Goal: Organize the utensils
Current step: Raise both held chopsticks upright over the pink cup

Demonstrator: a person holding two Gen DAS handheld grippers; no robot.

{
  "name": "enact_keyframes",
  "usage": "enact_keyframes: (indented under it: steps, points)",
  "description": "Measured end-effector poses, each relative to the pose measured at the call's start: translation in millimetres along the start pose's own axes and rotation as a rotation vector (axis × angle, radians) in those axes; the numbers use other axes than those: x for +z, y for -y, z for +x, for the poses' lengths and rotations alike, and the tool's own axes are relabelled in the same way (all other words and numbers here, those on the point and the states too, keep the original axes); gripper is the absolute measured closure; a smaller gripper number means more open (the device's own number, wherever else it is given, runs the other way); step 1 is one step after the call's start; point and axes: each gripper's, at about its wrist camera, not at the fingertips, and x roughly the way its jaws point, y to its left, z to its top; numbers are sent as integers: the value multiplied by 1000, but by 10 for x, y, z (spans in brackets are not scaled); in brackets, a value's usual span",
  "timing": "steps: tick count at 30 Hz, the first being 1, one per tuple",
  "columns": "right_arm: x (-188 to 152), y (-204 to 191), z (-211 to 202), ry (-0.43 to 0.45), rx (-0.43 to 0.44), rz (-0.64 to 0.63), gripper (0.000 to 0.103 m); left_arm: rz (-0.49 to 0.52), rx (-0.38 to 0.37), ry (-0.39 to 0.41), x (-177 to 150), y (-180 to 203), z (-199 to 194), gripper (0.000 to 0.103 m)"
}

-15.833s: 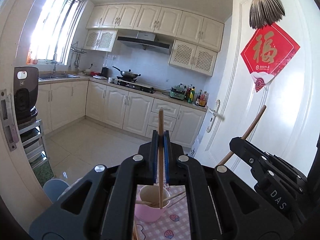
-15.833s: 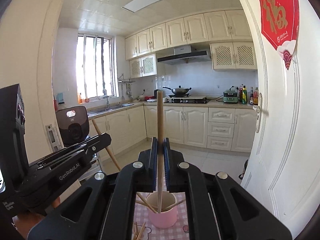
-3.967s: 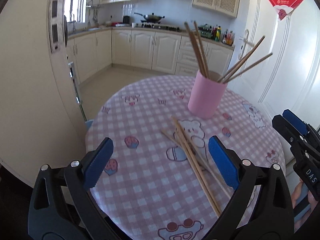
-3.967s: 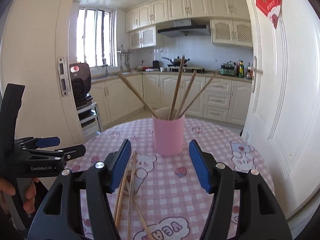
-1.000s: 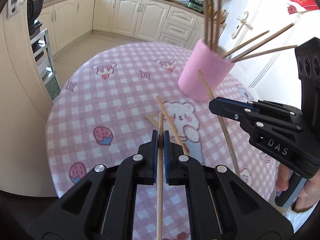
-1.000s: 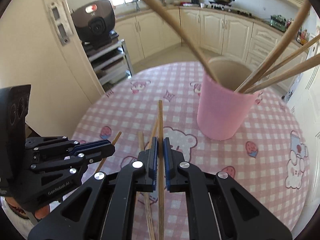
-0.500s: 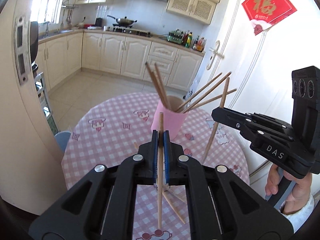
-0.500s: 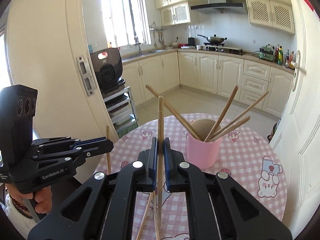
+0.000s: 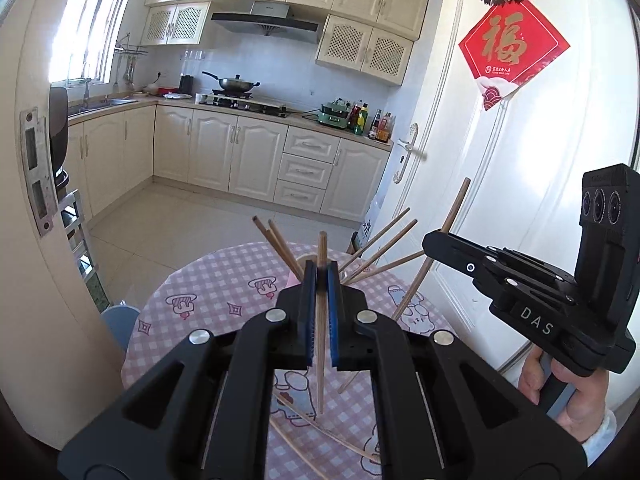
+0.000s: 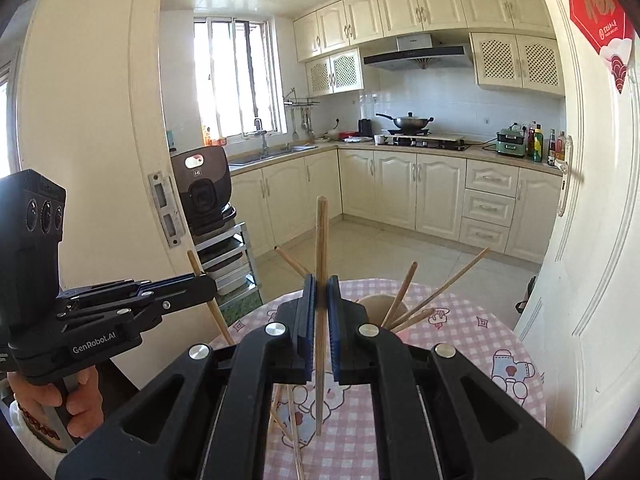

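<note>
Left wrist view. At lower centre my left gripper (image 9: 319,280) has its blue-padded fingers (image 9: 307,312) closed on a single wooden chopstick (image 9: 321,320), which stands nearly upright; its top shows above the fingertips and its lower end hangs over the counter (image 9: 208,292), a round surface under a pink checked cloth. Directly behind the fingers, the pink cup (image 9: 294,278) is almost wholly hidden; only a sliver shows, with the chopsticks it holds (image 9: 280,244) fanning out to the left and right above it. Loose chopsticks (image 9: 320,432) lie flat on the cloth at lower centre. At right of the frame my right gripper (image 9: 430,242) is seen side-on, pinching a second chopstick (image 9: 432,256) that slants from upper right to lower left.

Right wrist view. At left of the frame the left gripper (image 10: 208,283) appears side-on, its fingers shut on its chopstick (image 10: 208,296), which slants down toward the counter's edge (image 10: 500,332). At lower centre the right gripper (image 10: 319,280) has its fingers (image 10: 307,312) clamped on an upright chopstick (image 10: 321,280) whose top rises well above the fingertips. Just right of centre the pink cup (image 10: 374,306) stands on the counter, its rim and cream interior showing past the fingers, with several chopsticks (image 10: 400,292) leaning out to the right. More loose chopsticks (image 10: 294,432) lie on the cloth at lower centre.
</note>
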Motion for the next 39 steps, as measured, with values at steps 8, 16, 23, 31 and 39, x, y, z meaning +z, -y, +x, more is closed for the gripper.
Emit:
enact_keyframes:
  steps: [8, 16, 23, 31, 39]
  points:
    - [170, 32, -17, 105, -59, -11, 98, 44, 24, 89, 368, 193, 106, 98]
    - [367, 67, 71, 199, -111, -32, 98, 68, 87, 187, 745, 307, 287, 98]
    - [379, 132, 271, 235, -173, -52, 98, 45, 113, 215, 874, 270, 586, 98]
    - [295, 256, 508, 206, -186, -40, 98, 25, 105, 182, 774, 178, 910, 98]
    - [210, 332, 687, 129, -173, -23, 98, 18, 91, 115, 649, 110, 1119, 97]
